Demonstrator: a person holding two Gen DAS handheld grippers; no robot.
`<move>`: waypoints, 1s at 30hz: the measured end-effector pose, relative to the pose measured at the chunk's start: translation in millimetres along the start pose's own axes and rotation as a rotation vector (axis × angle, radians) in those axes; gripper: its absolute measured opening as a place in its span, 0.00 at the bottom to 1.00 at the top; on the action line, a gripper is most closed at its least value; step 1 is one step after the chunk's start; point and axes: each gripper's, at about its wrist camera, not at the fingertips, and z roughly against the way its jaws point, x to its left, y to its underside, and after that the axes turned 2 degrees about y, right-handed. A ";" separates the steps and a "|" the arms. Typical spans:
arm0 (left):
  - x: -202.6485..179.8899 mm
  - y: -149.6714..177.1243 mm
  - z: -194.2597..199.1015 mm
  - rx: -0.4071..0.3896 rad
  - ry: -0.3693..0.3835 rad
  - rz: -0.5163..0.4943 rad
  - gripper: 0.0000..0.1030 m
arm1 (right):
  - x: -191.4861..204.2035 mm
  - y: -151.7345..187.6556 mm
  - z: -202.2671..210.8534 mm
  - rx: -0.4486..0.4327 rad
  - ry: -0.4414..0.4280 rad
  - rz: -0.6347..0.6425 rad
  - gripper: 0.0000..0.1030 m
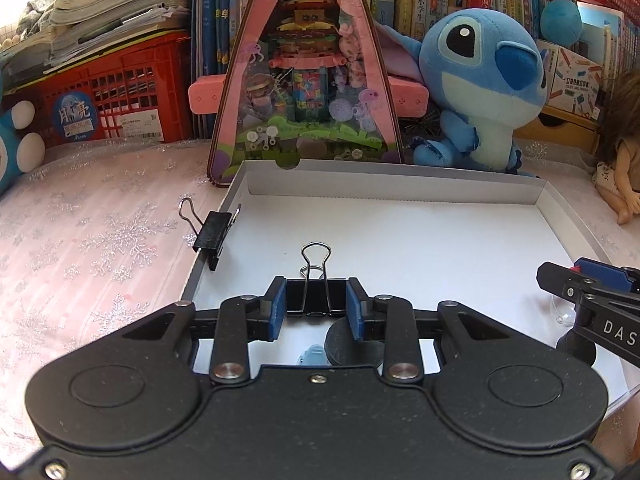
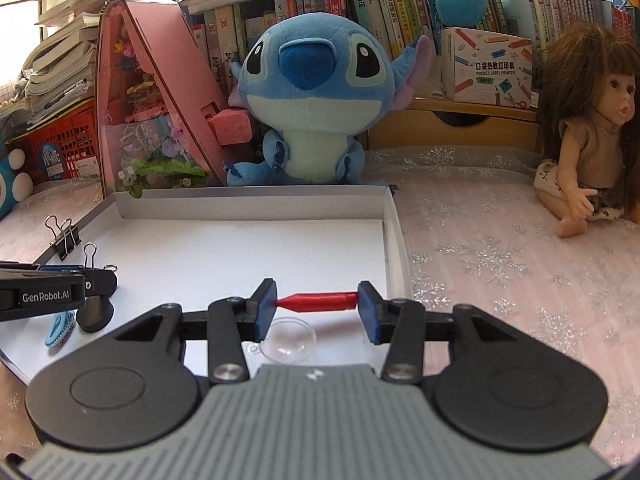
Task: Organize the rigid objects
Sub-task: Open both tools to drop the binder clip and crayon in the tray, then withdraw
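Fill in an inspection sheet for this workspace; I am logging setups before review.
Surface: pink snowflake cloth, white box lid on it.
Job's things: binder clip in left tongs; red plastic piece in right tongs; second binder clip on the lid's left wall; clear dome, blue clip, black disc in the lid.
Clutter: Stitch plush, doll, pink toy house.
Grippers: both shut on items.
Cables: nothing seen.
Surroundings: bookshelf, red crate.
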 end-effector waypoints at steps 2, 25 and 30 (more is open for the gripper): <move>0.0 0.1 0.1 -0.003 0.000 -0.003 0.29 | 1.1 0.6 -1.4 0.002 -0.001 0.001 0.48; -1.9 4.1 27.1 -0.055 0.026 0.006 0.62 | -2.7 4.7 13.1 -0.023 -0.007 -0.024 0.68; -1.8 18.0 60.5 -0.101 0.065 0.007 0.80 | -5.4 9.8 35.4 -0.065 0.003 -0.016 0.79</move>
